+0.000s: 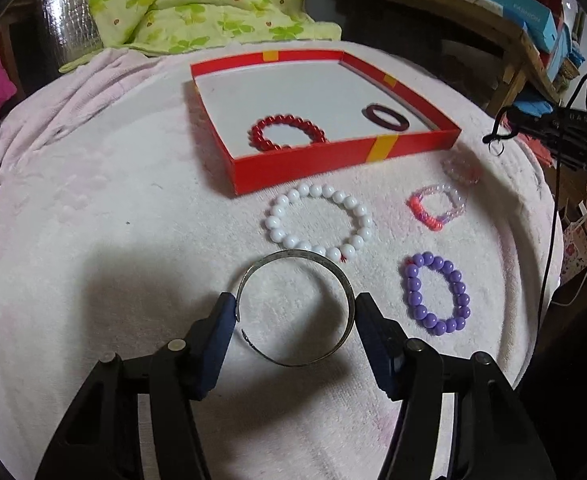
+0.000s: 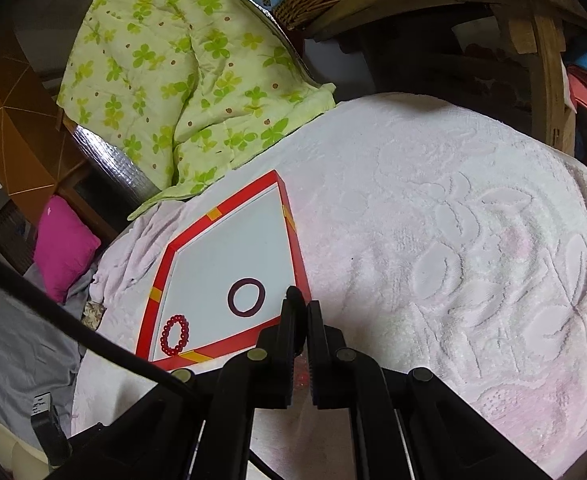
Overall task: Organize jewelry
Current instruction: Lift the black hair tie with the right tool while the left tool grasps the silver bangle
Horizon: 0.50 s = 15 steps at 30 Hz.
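Bangle (image 1: pixel 293 308), an open silver band, lies on the pink towel (image 1: pixel 93 220) between the fingers of the left tool (image 1: pixel 296 306), whose pads touch its two sides. Just beyond it sit white beads (image 1: pixel 317 220), purple beads (image 1: pixel 437 294) and a pink bracelet (image 1: pixel 437 208). Farther back, the red box (image 1: pixel 313 168) holds red beads (image 1: pixel 287 134) and a dark ring (image 1: pixel 385 118). The right tool (image 2: pixel 303 300), pinched nearly closed and empty, hovers at the box's corner.
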Each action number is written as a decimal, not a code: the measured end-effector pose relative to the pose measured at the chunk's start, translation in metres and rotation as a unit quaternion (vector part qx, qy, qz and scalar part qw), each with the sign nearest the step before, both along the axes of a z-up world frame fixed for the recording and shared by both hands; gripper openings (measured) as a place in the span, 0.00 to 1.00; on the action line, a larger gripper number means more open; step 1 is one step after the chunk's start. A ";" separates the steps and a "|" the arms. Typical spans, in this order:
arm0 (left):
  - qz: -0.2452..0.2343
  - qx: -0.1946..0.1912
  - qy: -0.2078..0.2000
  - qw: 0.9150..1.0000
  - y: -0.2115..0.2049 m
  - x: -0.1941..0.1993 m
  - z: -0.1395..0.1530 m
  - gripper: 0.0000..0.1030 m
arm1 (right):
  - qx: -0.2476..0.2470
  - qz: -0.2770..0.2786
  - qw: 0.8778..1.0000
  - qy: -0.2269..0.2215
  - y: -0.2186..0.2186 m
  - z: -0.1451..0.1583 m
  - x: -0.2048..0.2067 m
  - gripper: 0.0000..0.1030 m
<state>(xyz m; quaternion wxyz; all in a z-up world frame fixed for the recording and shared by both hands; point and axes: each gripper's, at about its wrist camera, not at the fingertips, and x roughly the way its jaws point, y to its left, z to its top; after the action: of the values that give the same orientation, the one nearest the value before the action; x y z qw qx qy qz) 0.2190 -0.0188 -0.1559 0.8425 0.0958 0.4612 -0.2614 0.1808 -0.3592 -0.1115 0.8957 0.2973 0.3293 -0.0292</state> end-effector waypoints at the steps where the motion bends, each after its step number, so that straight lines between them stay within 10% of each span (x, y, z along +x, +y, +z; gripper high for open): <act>1: 0.002 -0.004 -0.002 1.000 0.002 0.001 0.002 0.61 | 0.000 0.000 1.000 -0.003 0.001 0.001 0.000 0.06; 15: 0.086 -0.073 -0.112 0.987 0.015 0.009 0.055 0.61 | 0.019 0.004 0.999 -0.050 0.016 0.009 0.008 0.06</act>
<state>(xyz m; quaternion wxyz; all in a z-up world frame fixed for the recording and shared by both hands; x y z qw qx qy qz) 0.2279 -0.0036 -0.1009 0.9131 0.0227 0.3499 -0.2080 0.1884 -0.3427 -0.1022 0.9052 0.3144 0.2860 -0.0043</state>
